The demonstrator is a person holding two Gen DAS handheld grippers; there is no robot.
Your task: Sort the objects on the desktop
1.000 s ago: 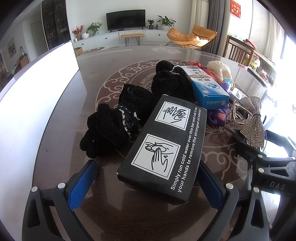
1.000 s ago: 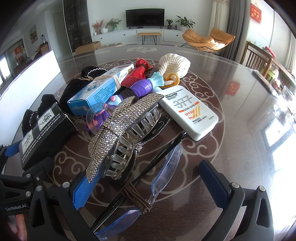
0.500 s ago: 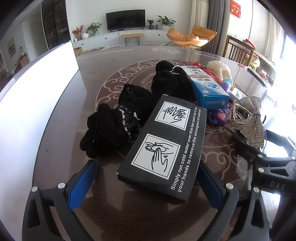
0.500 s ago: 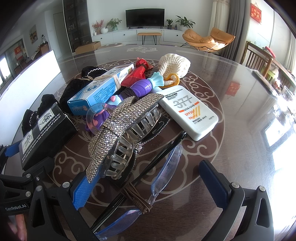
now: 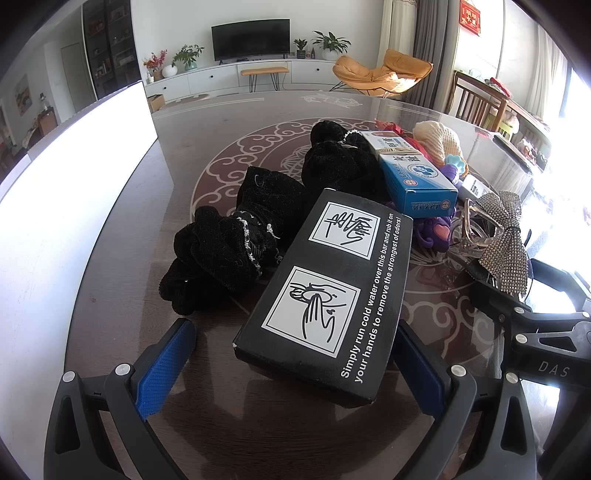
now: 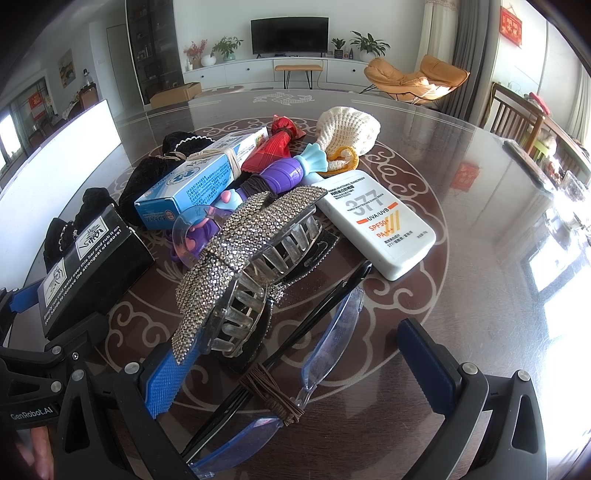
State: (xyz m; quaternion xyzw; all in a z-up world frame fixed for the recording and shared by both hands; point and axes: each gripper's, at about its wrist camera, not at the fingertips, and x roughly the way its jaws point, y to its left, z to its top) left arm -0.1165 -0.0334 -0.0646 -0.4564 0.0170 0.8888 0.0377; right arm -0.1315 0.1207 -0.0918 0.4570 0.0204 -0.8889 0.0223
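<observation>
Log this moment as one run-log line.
left hand-held gripper: open, straddling black box | right hand-held gripper: open, over blue glasses | nothing lifted

Low side-by-side views, shared black box (image 5: 325,291)

A home living room: wall television (image 6: 289,35), orange lounge chair (image 6: 413,79), potted plants (image 6: 227,48), patterned dining table (image 6: 424,147).

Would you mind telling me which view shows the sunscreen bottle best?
The right wrist view: the sunscreen bottle lies in full sight, label readable. The left wrist view shows only a white sliver behind the blue box.
</observation>
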